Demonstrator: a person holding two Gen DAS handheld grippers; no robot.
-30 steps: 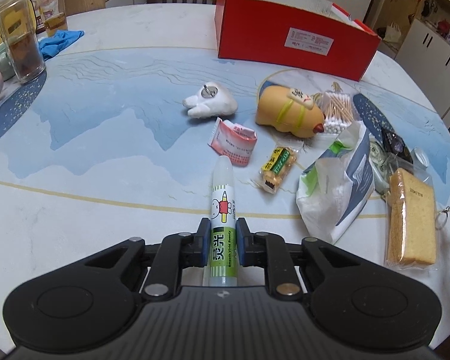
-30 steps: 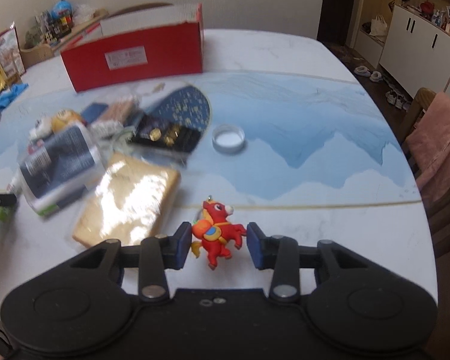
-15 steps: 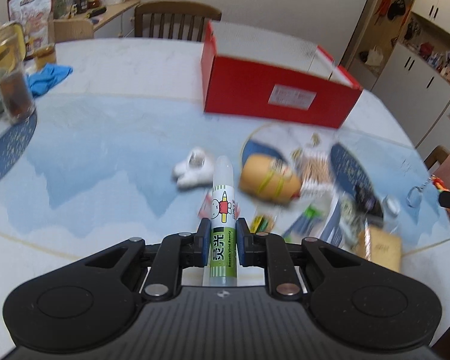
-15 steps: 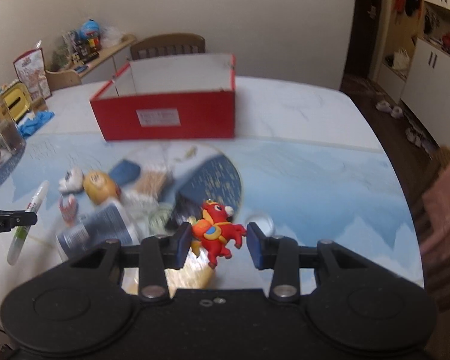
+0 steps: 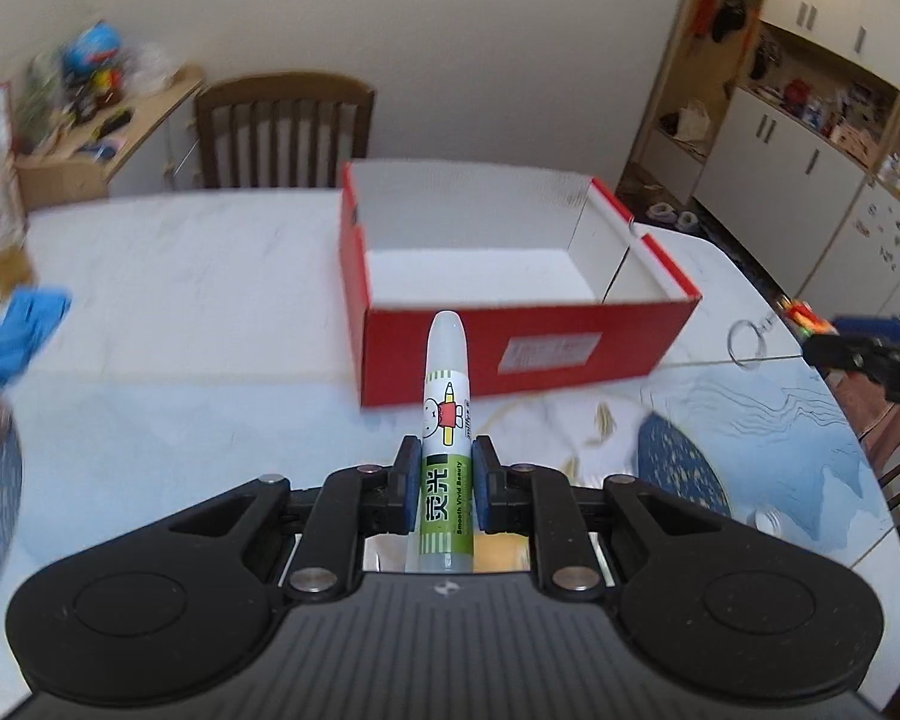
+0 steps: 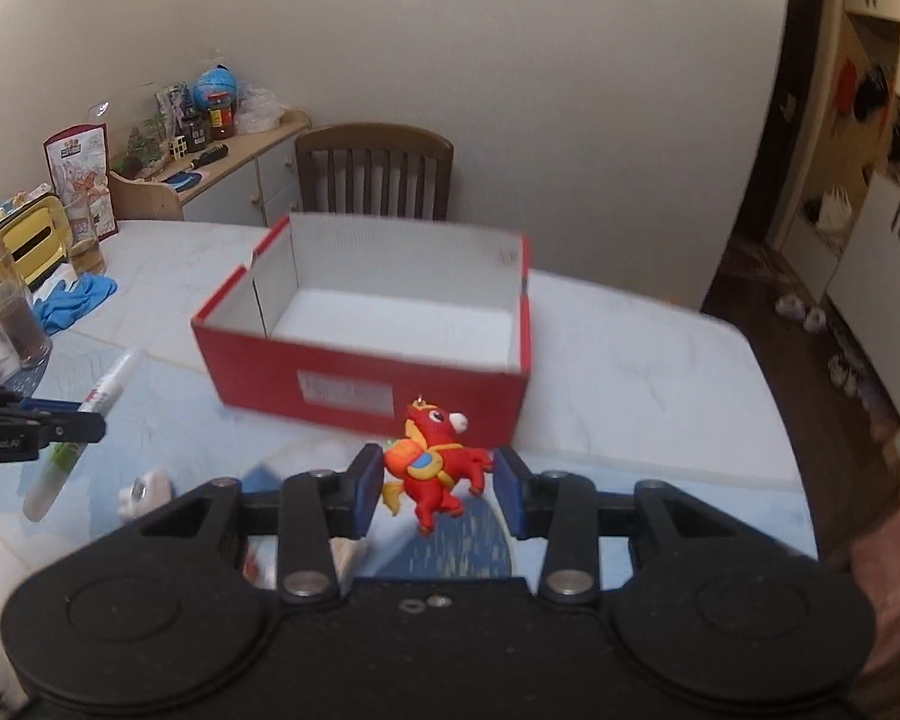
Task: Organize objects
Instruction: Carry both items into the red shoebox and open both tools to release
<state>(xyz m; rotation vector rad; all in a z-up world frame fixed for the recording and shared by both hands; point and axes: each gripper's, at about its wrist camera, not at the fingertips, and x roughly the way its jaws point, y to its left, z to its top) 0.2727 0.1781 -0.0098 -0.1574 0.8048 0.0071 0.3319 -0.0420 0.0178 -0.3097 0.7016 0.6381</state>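
Left gripper [image 5: 446, 487] clamps highlighter pen [image 5: 446, 438]; right gripper [image 6: 437, 483] pinches red horse keychain [image 6: 435, 459]. Both face open red box [image 6: 366, 360] on table [image 6: 630, 372].

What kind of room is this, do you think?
Probably a home dining room: a large table with a wooden chair behind it, a cluttered sideboard, and white cupboards with household things.

The label [image 5: 549, 353] on the red box [image 5: 510, 354] is blurred past reading in both views. At nine o'clock in the left wrist view, a blue cloth [image 5: 15, 330] smears with motion. The highlighter [image 5: 446, 450] has its rear end hidden behind the left gripper [image 5: 446, 480]. The key ring [image 5: 747, 345] at three o'clock is faint.
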